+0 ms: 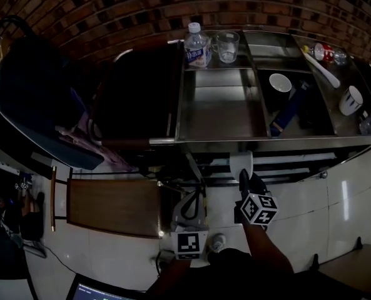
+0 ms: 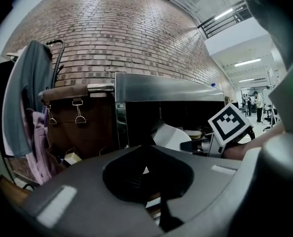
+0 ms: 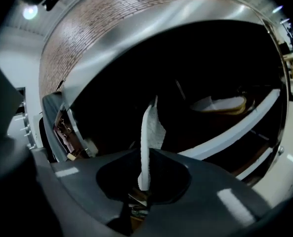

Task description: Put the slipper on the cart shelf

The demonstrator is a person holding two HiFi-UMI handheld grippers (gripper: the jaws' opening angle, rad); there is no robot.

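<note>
Nearest the viewer, the left gripper (image 1: 190,202) hangs back with its jaws pressed together on nothing. Just ahead, the right gripper (image 3: 145,177) pinches the white slipper (image 3: 148,132) by one thin end, holding it in the air in front of the cart's lower shelf (image 3: 235,132) and not yet over it. The hold is the first hazard: so little of a soft, floppy slipper lies between the jaws that a quick push or a twist could probably let it swing or slide out onto the floor (image 1: 348,199). Next, the free end may catch on the shelf's front rail or under the edge of the cart top (image 1: 223,105) if it goes in too low or too high. Farther in, a second slipper (image 3: 223,104) already lies on the shelf and could be shoved aside. The held slipper stands on edge, sole roughly upright, with its long axis running out from the jaws toward the shelf. Whether toe or heel leads cannot be told.
</note>
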